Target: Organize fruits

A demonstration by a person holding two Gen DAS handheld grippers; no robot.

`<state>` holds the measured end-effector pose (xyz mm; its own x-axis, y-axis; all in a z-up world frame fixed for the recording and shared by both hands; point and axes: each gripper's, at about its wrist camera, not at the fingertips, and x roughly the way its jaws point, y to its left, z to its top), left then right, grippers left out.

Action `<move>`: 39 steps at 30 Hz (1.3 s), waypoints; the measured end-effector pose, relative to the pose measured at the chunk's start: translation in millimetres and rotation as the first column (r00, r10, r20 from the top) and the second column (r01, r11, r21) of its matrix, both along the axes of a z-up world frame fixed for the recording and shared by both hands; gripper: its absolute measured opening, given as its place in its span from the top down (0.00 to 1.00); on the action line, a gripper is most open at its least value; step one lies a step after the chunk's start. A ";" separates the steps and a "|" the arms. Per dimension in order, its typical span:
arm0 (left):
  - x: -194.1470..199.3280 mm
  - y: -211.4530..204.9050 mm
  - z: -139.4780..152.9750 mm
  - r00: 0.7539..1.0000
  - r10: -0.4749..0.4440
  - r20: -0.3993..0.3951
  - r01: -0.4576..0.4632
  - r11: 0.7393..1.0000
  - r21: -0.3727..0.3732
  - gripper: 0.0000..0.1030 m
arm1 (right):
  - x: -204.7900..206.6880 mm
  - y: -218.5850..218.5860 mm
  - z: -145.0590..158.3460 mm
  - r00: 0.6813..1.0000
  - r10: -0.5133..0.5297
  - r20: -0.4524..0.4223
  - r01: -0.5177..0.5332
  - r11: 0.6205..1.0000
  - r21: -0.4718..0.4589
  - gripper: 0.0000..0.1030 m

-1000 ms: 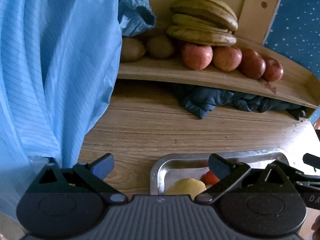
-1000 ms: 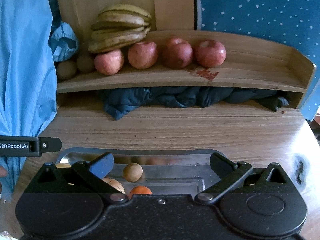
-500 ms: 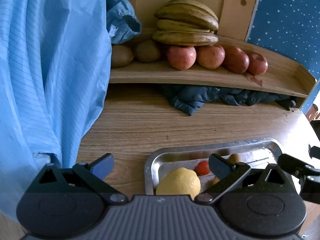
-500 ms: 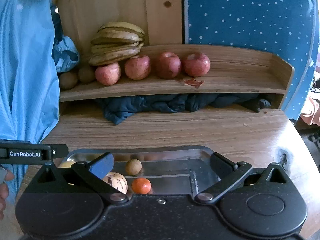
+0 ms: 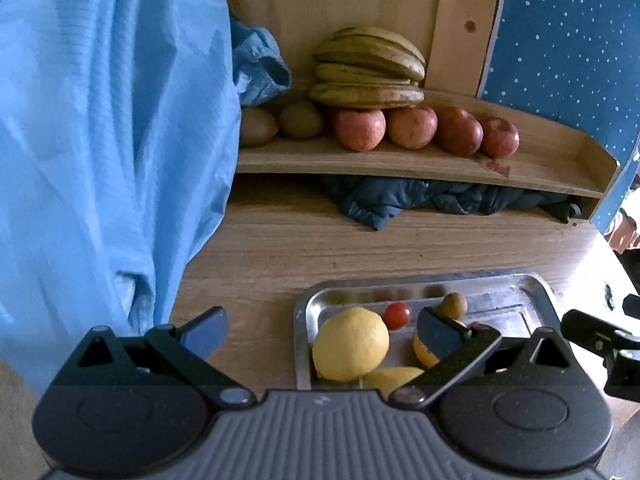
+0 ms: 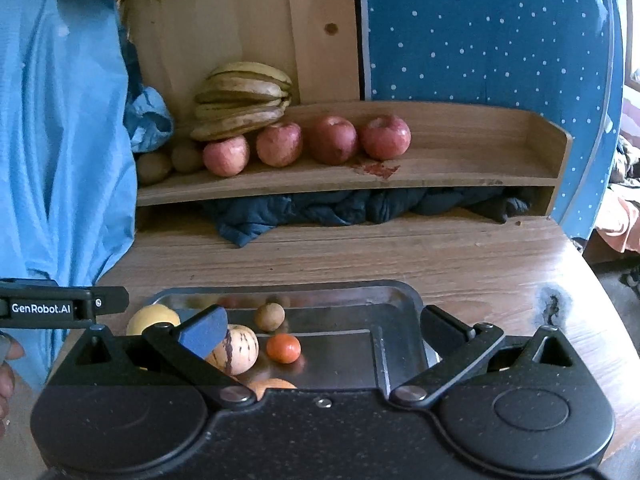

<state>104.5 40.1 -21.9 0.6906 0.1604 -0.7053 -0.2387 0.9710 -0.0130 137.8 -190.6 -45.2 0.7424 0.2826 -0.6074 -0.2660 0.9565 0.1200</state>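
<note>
A steel tray (image 5: 532,284) (image 6: 400,296) on the wooden table holds a large lemon (image 5: 350,344) (image 6: 154,318), a small red tomato (image 5: 397,315) (image 6: 283,347), a brown kiwi-like fruit (image 5: 453,305) (image 6: 270,316), a striped pale melon (image 6: 236,350) and an orange fruit (image 6: 272,385). On the shelf (image 5: 400,160) (image 6: 460,168) sit bananas (image 5: 368,68) (image 6: 242,100), several red apples (image 5: 412,126) (image 6: 332,140) and brown kiwis (image 5: 300,120) (image 6: 186,156). My left gripper (image 5: 320,330) is open, held just before the tray. My right gripper (image 6: 324,326) is open over the tray's near edge.
A light blue garment (image 5: 100,140) (image 6: 60,140) hangs along the left. A dark blue cloth (image 5: 420,200) (image 6: 340,208) is stuffed under the shelf. A blue dotted panel (image 6: 480,32) stands behind. The table edge curves away at right (image 6: 592,280).
Both grippers have pulled back and risen from the tray, so more of the tray, its fruit and the room show. Both stay open.
</note>
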 end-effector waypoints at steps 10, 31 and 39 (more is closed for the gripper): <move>-39.0 -16.9 4.1 1.000 0.020 -0.001 -0.020 1.000 -0.004 0.01 | -41.1 -13.5 6.9 0.999 0.046 0.018 -0.046 0.999 -0.003 0.01; -72.2 -26.3 22.3 1.000 -0.011 0.030 0.010 1.000 0.011 0.00 | -91.1 -22.4 20.3 0.998 0.039 0.056 -0.041 0.999 0.033 0.01; -72.9 -19.1 20.9 0.998 -0.052 0.041 0.052 0.999 0.007 0.00 | -98.3 -15.8 20.5 0.998 0.009 0.063 -0.011 1.000 0.018 0.01</move>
